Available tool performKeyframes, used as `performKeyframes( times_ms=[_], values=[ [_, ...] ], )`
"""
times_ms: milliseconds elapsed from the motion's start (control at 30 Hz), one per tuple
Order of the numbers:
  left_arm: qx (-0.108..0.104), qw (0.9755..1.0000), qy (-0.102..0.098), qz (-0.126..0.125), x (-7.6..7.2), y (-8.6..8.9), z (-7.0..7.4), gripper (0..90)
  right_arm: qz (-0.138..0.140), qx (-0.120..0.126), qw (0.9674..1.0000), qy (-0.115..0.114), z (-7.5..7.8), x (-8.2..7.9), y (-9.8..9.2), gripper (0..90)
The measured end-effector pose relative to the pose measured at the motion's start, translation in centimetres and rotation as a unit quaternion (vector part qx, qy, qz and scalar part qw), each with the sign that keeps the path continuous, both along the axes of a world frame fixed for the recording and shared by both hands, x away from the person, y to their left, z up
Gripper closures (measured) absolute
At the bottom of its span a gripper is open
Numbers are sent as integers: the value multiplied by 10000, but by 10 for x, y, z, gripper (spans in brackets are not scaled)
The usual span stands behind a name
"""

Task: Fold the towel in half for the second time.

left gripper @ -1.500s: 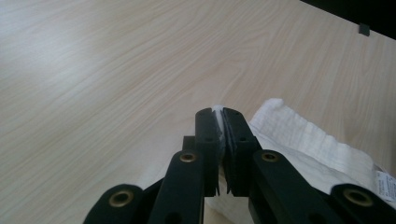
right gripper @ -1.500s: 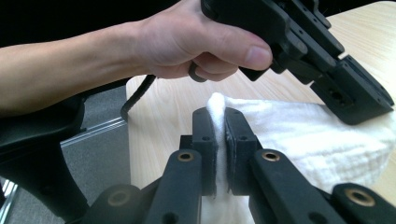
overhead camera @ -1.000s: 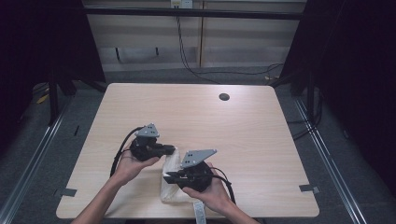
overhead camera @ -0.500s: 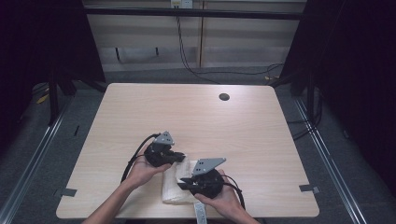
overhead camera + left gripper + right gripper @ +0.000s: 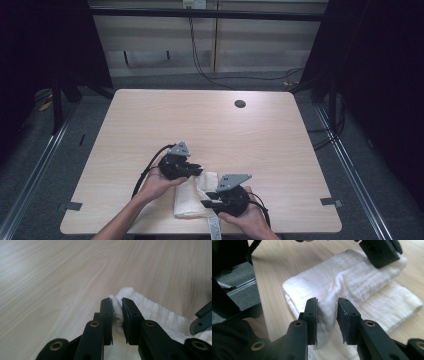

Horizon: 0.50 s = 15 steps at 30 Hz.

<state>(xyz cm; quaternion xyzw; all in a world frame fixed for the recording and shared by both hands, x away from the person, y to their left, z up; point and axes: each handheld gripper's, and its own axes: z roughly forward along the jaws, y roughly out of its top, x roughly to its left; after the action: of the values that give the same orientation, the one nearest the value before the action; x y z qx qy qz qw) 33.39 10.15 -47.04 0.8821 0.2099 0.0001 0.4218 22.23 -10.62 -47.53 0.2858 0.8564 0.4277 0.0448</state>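
— Where did the towel (image 5: pixel 192 199) lie?
— On the table's (image 5: pixel 280 150) near edge, long axis running away from the person, between both grippers.
— The jaws?
— Left gripper (image 5: pixel 116 312) pinched its far corner; right gripper (image 5: pixel 327 315) pinched a raised fold.

Both grippers black: left gripper (image 5: pixel 196 171), right gripper (image 5: pixel 206 201). Each has a grey three-cornered plate (image 5: pixel 233 180) on top and a black cable (image 5: pixel 145 171) trailing off the back. Jaws are flat black bars on hinged links, brass-coloured screws (image 5: pixel 94 324) at the pivots. Forearms bare, no sleeves.
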Motion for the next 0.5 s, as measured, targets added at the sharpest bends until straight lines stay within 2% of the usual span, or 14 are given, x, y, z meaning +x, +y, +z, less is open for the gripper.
performKeyframes(
  times_ms=[133, 233, 400, 467, 500],
  values=[
    [-19, 10000, 45, -14, 1, -6, -1, 773, -48, -29, 10000, 20, 1, -1, -3, 655],
    [65, 9999, 79, -105, 2, -13, -6, 769, -169, -77, 9998, 78, 0, -3, -9, 607],
    [58, 9998, 97, -170, 2, -17, -8, 729, -273, -87, 9995, 137, -2, -3, -12, 591],
    [-82, 9998, 150, -137, 5, -18, -8, 703, -312, -101, 9993, 181, -1, -3, -15, 568],
    [-118, 9998, 114, -75, 5, -18, -7, 690, -343, -111, 9992, 162, -1, -3, -16, 560]
  ],
)
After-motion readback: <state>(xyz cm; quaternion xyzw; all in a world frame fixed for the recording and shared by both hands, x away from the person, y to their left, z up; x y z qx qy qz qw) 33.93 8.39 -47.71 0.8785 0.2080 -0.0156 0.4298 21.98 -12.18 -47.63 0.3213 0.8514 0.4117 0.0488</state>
